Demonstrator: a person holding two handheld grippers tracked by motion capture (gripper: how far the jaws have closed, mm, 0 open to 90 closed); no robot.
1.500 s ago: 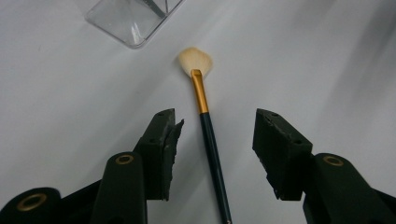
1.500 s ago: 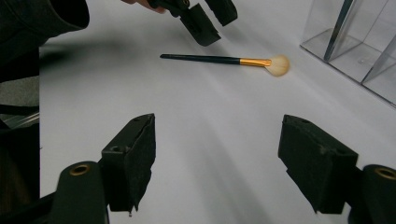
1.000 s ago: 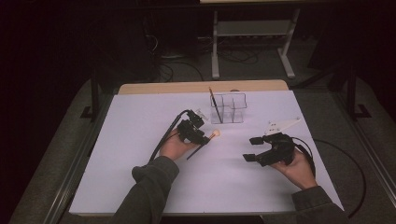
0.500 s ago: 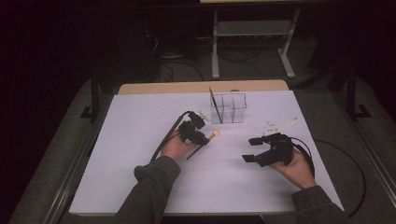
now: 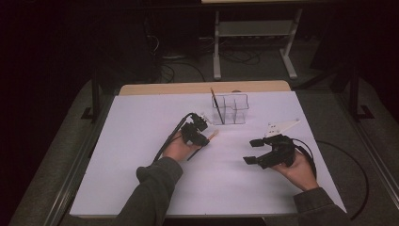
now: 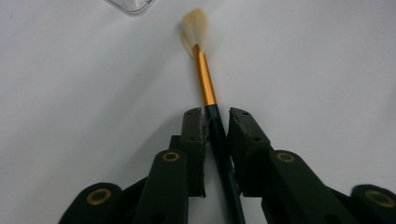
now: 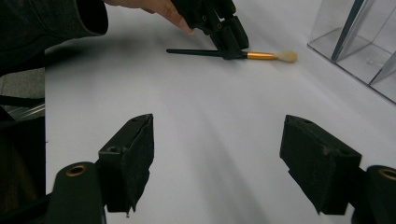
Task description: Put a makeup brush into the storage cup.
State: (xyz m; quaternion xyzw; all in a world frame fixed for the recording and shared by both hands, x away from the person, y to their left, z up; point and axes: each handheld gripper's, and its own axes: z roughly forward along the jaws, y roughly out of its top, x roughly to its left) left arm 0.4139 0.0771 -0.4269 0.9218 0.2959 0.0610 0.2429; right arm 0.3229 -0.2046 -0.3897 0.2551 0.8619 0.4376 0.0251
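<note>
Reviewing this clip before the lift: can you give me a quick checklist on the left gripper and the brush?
1. Paintbrush between left gripper jaws: ok; they have just been closing.
2. Pads pressing handle on both sides: cannot tell; a sliver of gap shows on one side.
3. Grip behind the gold ferrule, bristles free: ok.
4. Brush lying flat on table: ok.
5. Clear organizer upright, with a free compartment: ok.
6. Right gripper open, apart from the brush: ok.

Left tool (image 6: 215,119): jaws have just been closing, dark brush handle between them, one pad touching it, a thin gap at the other. Paintbrush (image 6: 205,79) lies on the white table (image 6: 70,93), gold ferrule and pale bristles pointing away. Clear container corner (image 6: 130,4) at the frame's top.
</note>
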